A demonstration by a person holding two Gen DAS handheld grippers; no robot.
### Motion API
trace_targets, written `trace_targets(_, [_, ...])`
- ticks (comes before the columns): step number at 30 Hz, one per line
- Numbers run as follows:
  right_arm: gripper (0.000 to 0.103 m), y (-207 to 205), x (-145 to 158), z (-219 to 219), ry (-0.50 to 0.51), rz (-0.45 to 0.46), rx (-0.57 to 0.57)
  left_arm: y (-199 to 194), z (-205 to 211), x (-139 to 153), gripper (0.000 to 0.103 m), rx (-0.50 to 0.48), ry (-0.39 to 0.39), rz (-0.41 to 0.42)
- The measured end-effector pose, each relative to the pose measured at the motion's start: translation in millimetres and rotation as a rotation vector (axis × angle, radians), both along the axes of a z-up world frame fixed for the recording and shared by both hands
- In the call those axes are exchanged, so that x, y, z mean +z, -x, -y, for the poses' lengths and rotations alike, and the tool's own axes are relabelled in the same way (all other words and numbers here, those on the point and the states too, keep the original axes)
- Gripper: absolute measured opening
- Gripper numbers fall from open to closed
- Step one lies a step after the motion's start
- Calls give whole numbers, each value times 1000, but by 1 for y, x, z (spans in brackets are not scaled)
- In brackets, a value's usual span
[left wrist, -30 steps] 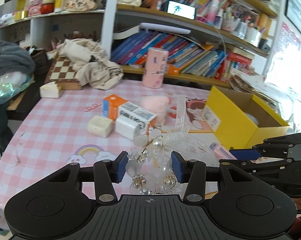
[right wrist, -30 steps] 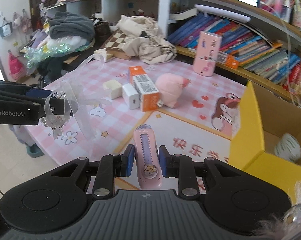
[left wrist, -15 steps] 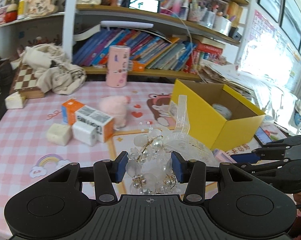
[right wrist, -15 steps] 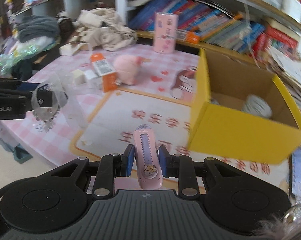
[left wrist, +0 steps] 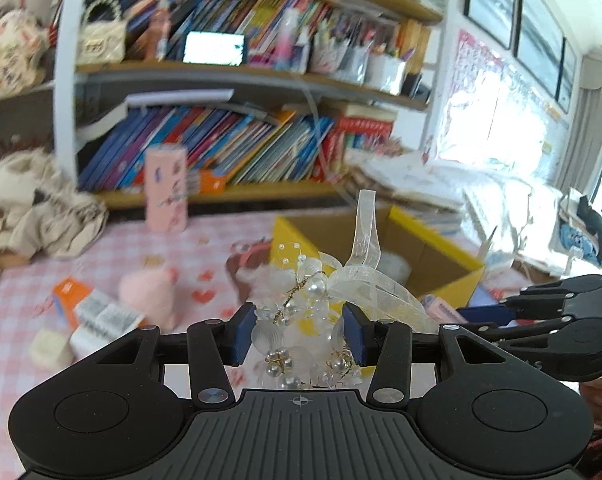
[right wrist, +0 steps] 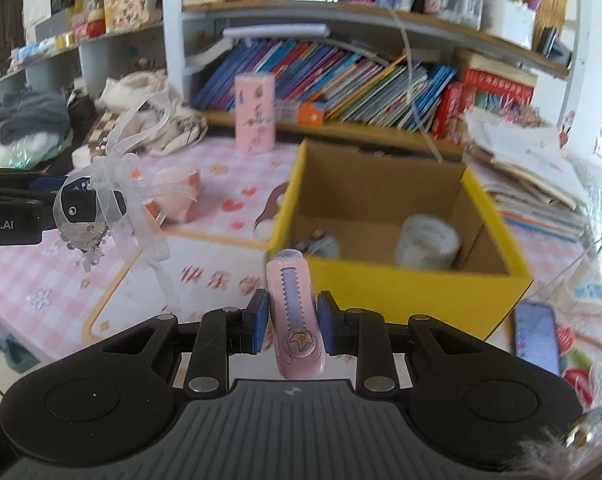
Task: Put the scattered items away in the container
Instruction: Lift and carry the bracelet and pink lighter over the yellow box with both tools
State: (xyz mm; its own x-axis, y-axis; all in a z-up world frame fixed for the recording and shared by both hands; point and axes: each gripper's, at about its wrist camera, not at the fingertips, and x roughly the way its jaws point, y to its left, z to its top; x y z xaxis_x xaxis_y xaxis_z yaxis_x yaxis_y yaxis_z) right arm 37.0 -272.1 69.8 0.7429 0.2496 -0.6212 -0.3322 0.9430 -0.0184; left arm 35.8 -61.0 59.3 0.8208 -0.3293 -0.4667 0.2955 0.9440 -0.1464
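My left gripper [left wrist: 299,334] is shut on a pearl and ribbon hair ornament [left wrist: 313,312], held in the air in front of the open yellow box [left wrist: 433,236]. The ornament [right wrist: 101,200] and the left gripper also show at the left of the right wrist view. My right gripper [right wrist: 293,322] is shut on a pink utility knife [right wrist: 295,308], held just before the yellow box [right wrist: 401,280]. The box holds a tape roll [right wrist: 427,242] and a small round item [right wrist: 321,244].
On the pink checked table [left wrist: 61,264] lie a pink plush [left wrist: 149,296], an orange box [left wrist: 89,308] and white cubes [left wrist: 49,350]. A pink carton [right wrist: 257,110] stands by the bookshelf. A phone [right wrist: 535,332] lies right of the box.
Both grippers have swung right and moved toward the yellow box, each still holding its item. The box now fills the middle of the right wrist view.
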Motion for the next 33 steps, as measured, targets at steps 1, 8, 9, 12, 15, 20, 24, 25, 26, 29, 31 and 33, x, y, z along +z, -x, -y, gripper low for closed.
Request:
trace_targets(1, [25,-3,2,5,-4,9,-3,-3,5,5,45,-5,6,22])
trace_targets(8, [25,-37,22,40,-10,100,-5,-36,44,39,45,-46,-9,145])
trace_targets(9, [25,-43,25,46,-7,114,-4,-41,48,44,45,-51,-12,160])
trace_targets(12, [25,-63,33,62,4,148,-1,-56,64,58,45,-52,-17,216])
trace_targets(15, [25,-82,38,79,23,177,9,-69,79,72,45,-50,-18,264])
trace_targets(20, [25,-112,47,103,29,210,40,-88,104,89,45,-63,-23,323])
trace_targets(24, [25,-135,49,113,36,222,76,-105,123,86,45,-78,-22,307])
trace_targets(25, [25,-142,48,115,41,219,90,-111,127,82,46,-83,-24,293])
trace_targets(26, [25,-147,46,116,48,210,104,-116,131,78,46,-87,-28,277])
trace_targets(29, [25,-164,35,118,69,164,143,-136,139,59,46,-87,-50,182])
trace_targets(31, [25,-176,23,117,94,123,185,-149,144,43,46,-90,-78,113])
trace_targets(33, [24,-184,10,114,128,96,231,-158,148,26,46,-103,-99,61])
